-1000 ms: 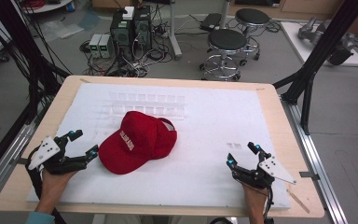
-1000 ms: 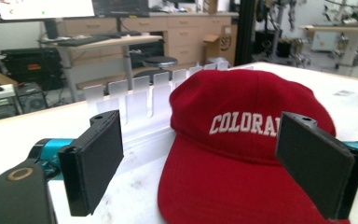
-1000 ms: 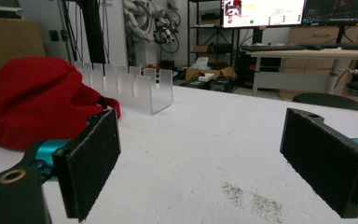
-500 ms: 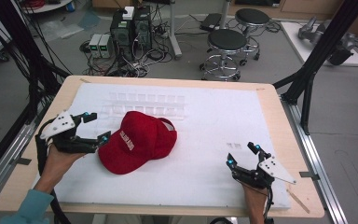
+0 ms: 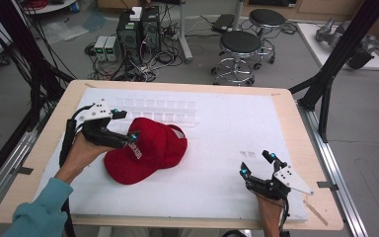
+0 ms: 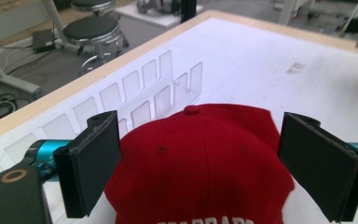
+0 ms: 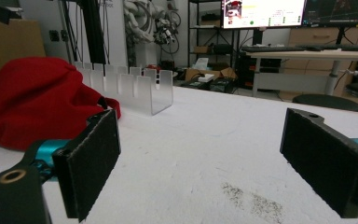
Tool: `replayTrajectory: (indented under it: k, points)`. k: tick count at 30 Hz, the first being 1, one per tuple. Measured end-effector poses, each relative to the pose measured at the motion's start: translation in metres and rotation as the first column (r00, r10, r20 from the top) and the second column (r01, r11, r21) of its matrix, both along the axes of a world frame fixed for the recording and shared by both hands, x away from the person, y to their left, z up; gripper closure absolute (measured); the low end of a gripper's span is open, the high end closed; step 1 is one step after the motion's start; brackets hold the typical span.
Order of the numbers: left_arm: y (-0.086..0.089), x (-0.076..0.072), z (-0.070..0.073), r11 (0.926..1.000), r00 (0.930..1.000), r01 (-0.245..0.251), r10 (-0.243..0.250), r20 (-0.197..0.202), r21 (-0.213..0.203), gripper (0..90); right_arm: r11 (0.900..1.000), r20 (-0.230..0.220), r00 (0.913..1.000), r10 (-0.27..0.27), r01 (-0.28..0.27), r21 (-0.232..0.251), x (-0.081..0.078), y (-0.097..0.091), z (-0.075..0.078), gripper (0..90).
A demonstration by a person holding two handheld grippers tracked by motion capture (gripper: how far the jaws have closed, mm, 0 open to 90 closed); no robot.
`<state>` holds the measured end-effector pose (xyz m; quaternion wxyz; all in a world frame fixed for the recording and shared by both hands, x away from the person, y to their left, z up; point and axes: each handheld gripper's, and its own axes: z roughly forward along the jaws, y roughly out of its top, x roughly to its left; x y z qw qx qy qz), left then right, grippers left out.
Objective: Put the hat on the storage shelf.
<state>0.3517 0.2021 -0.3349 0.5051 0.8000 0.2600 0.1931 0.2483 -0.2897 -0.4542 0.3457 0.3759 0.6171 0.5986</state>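
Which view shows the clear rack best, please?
The right gripper view: the rack stands in profile, slots plain. The high view shows it faintly behind the cap; the left gripper view shows it partly.

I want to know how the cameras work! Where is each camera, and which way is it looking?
High view: sits above the person's side, looking forward and down on the table; both forearms, the left gripper and right gripper show.
Left gripper view: rides the left gripper, looking between its open black jaws at the red cap.
Right gripper view: rides the right gripper low over the table, facing across it toward a room with a monitor; its open jaws show.
Shared: all three see the red cap and the clear slotted rack.
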Motion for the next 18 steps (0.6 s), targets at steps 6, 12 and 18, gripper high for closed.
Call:
replayTrajectory:
  k: [6,12,18]
  points:
    - [-0.017,0.006,-0.008,0.9980,0.9991,0.021,-0.019,-0.038,0.060,13.7,1.0000,0.000,1.0000,-0.001,0.001,0.001,0.000,0.000,0.000,11.1]
    - [-0.030,0.011,-0.020,0.9928,0.9975,0.007,0.002,-0.071,0.119,14.0,1.0000,-0.001,1.0000,-0.001,0.001,0.001,0.000,0.000,0.000,11.1]
    - [-0.033,0.015,-0.031,0.9854,0.9942,-0.013,0.030,-0.103,0.170,14.2,1.0000,0.003,1.0000,0.000,0.000,0.002,-0.001,0.000,0.000,11.1]
